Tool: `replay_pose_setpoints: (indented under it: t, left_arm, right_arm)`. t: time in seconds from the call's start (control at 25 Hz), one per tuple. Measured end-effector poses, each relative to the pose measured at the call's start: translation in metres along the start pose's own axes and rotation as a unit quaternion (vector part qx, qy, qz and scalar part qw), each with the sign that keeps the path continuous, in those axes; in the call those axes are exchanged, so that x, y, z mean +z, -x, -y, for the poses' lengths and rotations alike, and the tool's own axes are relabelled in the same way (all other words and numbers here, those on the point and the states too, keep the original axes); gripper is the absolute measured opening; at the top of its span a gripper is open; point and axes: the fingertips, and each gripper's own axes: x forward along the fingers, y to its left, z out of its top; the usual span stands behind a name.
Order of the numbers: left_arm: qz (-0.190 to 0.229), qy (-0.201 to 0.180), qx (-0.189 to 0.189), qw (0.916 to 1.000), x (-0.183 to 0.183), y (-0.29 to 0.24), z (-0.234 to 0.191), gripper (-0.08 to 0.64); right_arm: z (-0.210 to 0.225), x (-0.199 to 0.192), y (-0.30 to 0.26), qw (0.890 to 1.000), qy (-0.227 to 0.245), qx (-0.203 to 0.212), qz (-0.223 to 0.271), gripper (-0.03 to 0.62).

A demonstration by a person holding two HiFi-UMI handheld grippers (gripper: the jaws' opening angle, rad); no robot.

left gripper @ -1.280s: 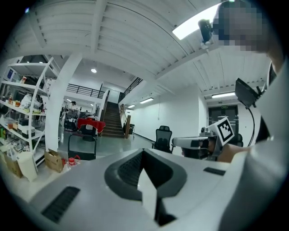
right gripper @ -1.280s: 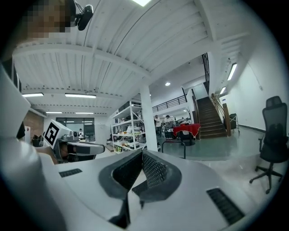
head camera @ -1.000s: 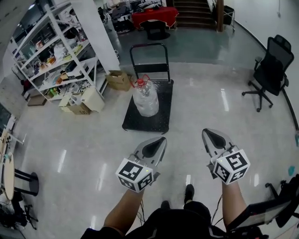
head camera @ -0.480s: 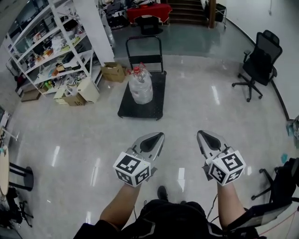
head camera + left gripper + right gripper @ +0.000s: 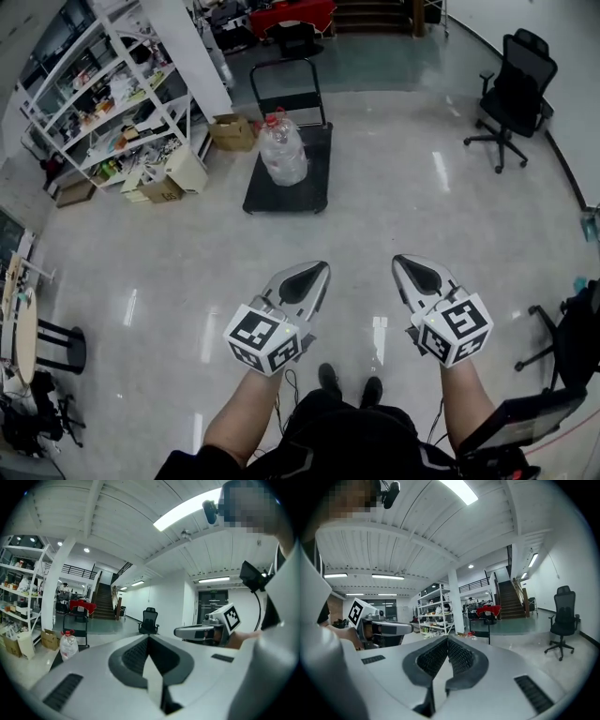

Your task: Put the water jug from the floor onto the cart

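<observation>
Shelving rack (image 5: 103,103), left of the cart (image 5: 309,187); water jug (image 5: 283,152) stands upright on the cart's deck, clear plastic, probably heavy and slick-walled, best taken at its red-capped neck; left gripper (image 5: 319,270) and right gripper (image 5: 401,262), well short of the cart, fingers closed, empty.

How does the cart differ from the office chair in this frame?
The cart is a low flat platform with an upright handle; the office chair is tall, with a high back and star base. The cart carries the water jug; the chair looks empty. The cart stands near the shelving, the chair far right. Both are black.
</observation>
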Motion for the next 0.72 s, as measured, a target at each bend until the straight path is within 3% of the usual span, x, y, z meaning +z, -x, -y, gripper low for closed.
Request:
replay_pose_setpoints:
  t: [0.52,0.72]
  left_arm:
    - [0.004,-0.009,-0.060,0.9981,-0.032,0.131,0.060,0.002]
    - [0.007,0.005,-0.068,0.9977,-0.045,0.178,0.079,0.002]
  right_arm:
    - [-0.126,-0.031,0.073,0.998,-0.010,-0.054,-0.003,0.003]
    - [-0.170,-0.041,0.113,0.997,-0.005,-0.074,-0.009,0.003]
